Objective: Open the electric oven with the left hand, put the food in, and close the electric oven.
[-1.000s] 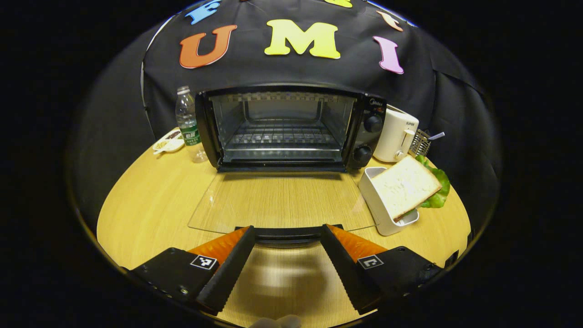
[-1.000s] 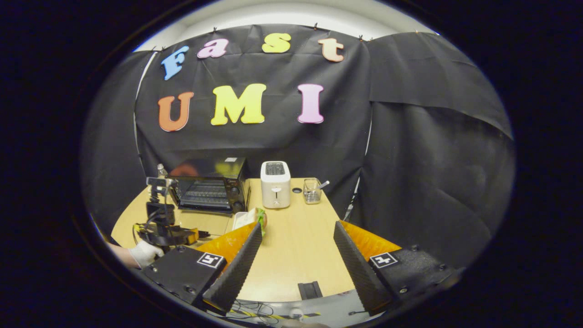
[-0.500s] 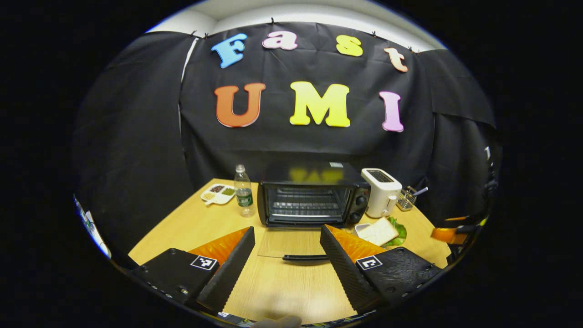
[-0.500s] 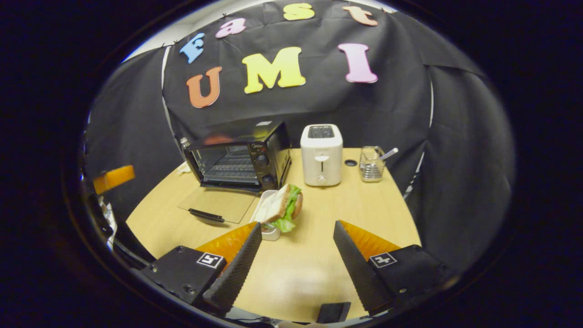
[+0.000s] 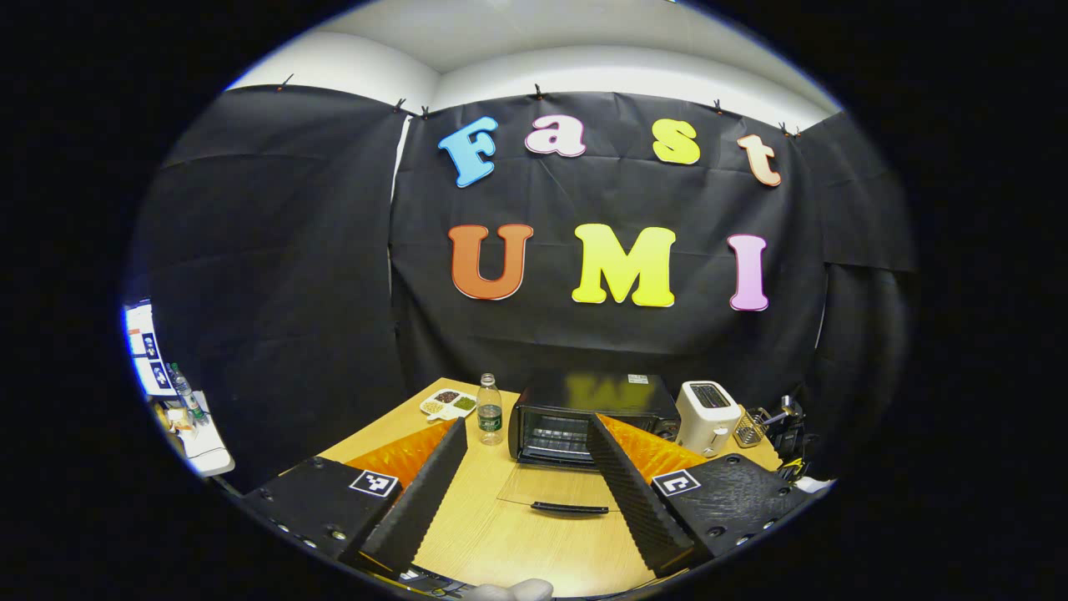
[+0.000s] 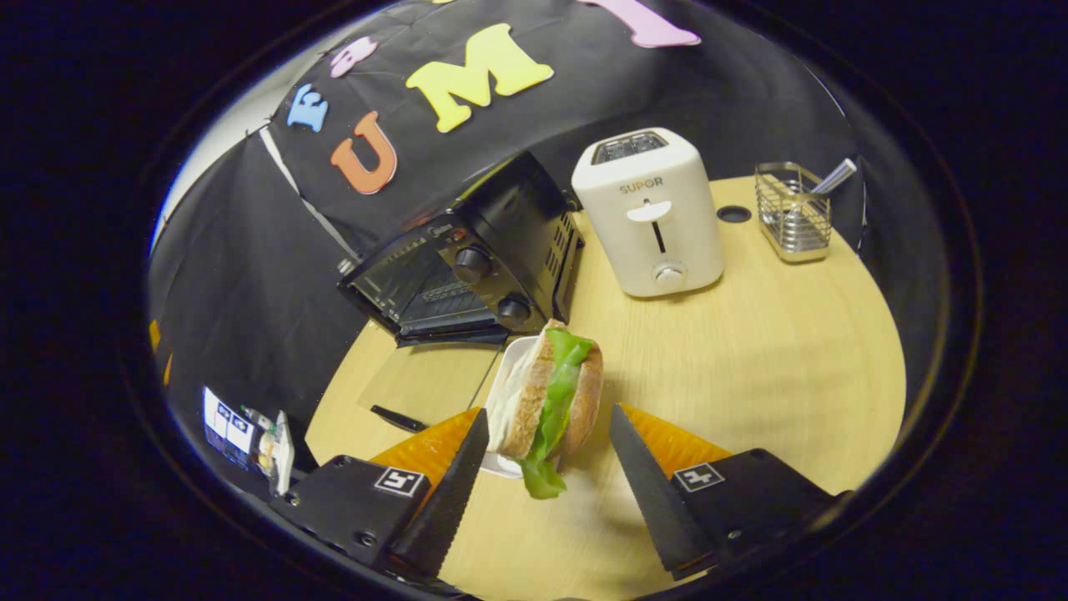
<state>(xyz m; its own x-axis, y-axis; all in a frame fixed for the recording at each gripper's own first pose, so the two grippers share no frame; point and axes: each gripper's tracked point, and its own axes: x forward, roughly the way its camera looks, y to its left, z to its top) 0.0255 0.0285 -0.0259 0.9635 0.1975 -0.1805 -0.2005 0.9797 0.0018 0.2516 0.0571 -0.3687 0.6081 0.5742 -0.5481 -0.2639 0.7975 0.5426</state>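
The right tool [image 6: 546, 455] is standing wide, its two fingers straddling the sandwich [image 6: 546, 392] without pressing on it yet. The sandwich is standing on edge in a small white tray [image 6: 507, 376] just in front of the electric oven [image 6: 467, 255], near the corner with the oven's knobs, with a lettuce leaf hanging out of the end nearest the tool. The oven door [image 6: 421, 380] is lying flat on the worktop [image 6: 751, 334] beside the tray, so the opening step looks done and the step in hand is judged to be the pick-up of the food. The left tool [image 5: 521, 488] is also gaping wide and holding nothing, hanging well back from the oven [image 5: 588, 417], with the open door [image 5: 555, 488] and its dark handle lying between its fingers and the oven. Behind the tray, a white toaster [image 6: 655, 213] is standing beside the oven, and a wire basket [image 6: 793, 213] is sitting farther out beyond the toaster. The risks from here: closing too hard could squash the soft bread or push the filling out; closing on the dangling lettuce alone would pull the leaf away; a finger catching the tray's wall could drag or tip it toward the open door; and carrying the sandwich low could knock it against the door.
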